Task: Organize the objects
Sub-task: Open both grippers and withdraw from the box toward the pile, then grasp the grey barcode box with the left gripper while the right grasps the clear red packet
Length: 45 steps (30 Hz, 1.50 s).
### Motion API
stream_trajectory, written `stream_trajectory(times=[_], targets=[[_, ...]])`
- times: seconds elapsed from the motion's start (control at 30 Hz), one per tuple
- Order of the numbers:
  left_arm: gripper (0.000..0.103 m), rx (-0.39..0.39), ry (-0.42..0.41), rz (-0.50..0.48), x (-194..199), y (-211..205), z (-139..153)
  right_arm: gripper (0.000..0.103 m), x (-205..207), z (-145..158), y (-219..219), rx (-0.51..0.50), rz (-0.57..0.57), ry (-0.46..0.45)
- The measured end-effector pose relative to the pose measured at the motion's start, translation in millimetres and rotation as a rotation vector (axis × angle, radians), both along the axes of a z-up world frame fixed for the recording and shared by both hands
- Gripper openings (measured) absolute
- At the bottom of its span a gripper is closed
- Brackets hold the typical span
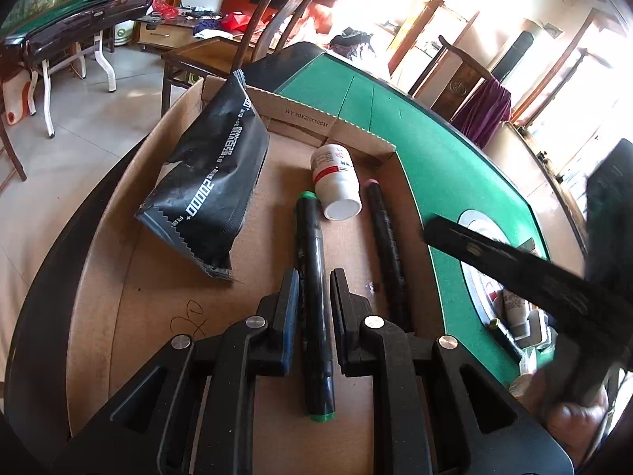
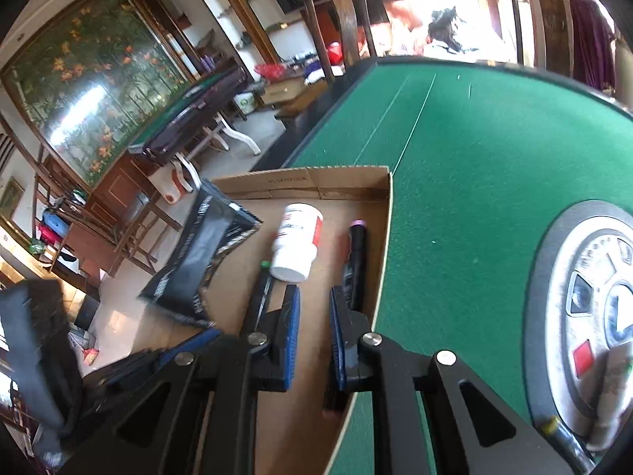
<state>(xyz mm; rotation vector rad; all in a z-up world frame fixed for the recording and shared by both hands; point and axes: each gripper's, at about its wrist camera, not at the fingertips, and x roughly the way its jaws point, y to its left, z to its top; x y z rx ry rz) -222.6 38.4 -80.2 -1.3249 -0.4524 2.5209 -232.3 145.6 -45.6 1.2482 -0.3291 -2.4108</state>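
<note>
A shallow cardboard box (image 1: pixel 166 316) (image 2: pixel 379 245) sits on the green table. In it lie a black foil bag (image 1: pixel 209 182) (image 2: pixel 205 261), a white bottle (image 1: pixel 336 178) (image 2: pixel 296 241) on its side, a green-capped black marker (image 1: pixel 312 277) (image 2: pixel 264 273) and a pink-capped black marker (image 1: pixel 383 237) (image 2: pixel 356 253). My left gripper (image 1: pixel 314 281) is shut and hovers over the green-capped marker, which shows through the narrow gap on the box floor. My right gripper (image 2: pixel 314 304) is shut on nothing, above the box floor between the bottle and the pink-capped marker.
The green felt table (image 2: pixel 474 150) has a round control panel (image 2: pixel 585 301) (image 1: pixel 474 225) in its middle, with small items (image 1: pixel 514 312) beside it. A blurred dark arm of the other gripper (image 1: pixel 514 273) crosses the right side. Wooden chairs (image 1: pixel 277 19) stand behind the table.
</note>
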Motion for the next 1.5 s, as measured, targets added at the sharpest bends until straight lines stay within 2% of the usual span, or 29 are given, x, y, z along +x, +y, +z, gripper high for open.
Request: stream_trajectory(times=[0.1,0.23,0.33,0.43,0.53,0.6,0.7,0.8,0.9,0.93,1.0,1.07,1.13,1.17,1.2,1.27,1.37,1.5], targets=[[0.014,0.016,0.035,-0.013,8,-2,8,0.014,40,15,17,-0.024,0.024,0.059],[0.014,0.035,0.141,-0.084,29,10,27,0.014,109,27,59,-0.06,0.022,0.12],[0.014,0.035,0.195,-0.194,44,33,37,0.014,160,28,107,-0.037,-0.05,0.168],[0.015,0.05,0.222,-0.304,58,56,44,0.014,198,17,156,-0.006,-0.167,0.14],[0.022,0.071,0.19,-0.453,68,84,43,0.015,217,-7,195,0.023,-0.271,0.04],[0.025,0.07,0.158,-0.536,77,103,41,0.017,230,-23,215,-0.025,-0.305,-0.018],[0.025,0.052,0.116,-0.619,88,125,33,0.017,233,-45,215,-0.081,-0.306,-0.083],[0.025,0.036,0.083,-0.669,98,138,26,0.021,230,-50,199,-0.12,-0.278,-0.084],[0.025,0.057,0.024,-0.69,103,140,18,0.022,224,-43,170,-0.236,-0.136,-0.069],[0.025,0.063,0.011,-0.694,106,142,17,0.022,223,-38,166,-0.258,-0.121,-0.048],[0.025,0.073,0.005,-0.712,113,147,16,0.022,222,-25,172,-0.197,-0.161,0.018],[0.033,0.037,0.021,-0.75,122,153,20,0.022,219,-14,181,-0.041,-0.213,0.055],[0.048,-0.018,0.053,-0.79,132,160,24,0.032,215,-10,191,0.028,-0.223,0.065],[0.05,-0.037,0.062,-0.812,136,165,23,0.035,213,-10,197,0.042,-0.231,0.064],[0.05,-0.061,0.065,-0.839,141,170,22,0.039,211,-12,204,0.047,-0.24,0.058],[0.05,-0.115,0.078,-0.902,152,182,20,0.039,212,-16,217,0.024,-0.258,0.052],[0.05,-0.239,0.101,-0.951,166,199,13,0.039,213,-23,230,-0.017,-0.264,0.042],[0.05,-0.37,0.088,-0.985,173,219,-6,0.039,214,-27,236,-0.018,-0.261,0.045]])
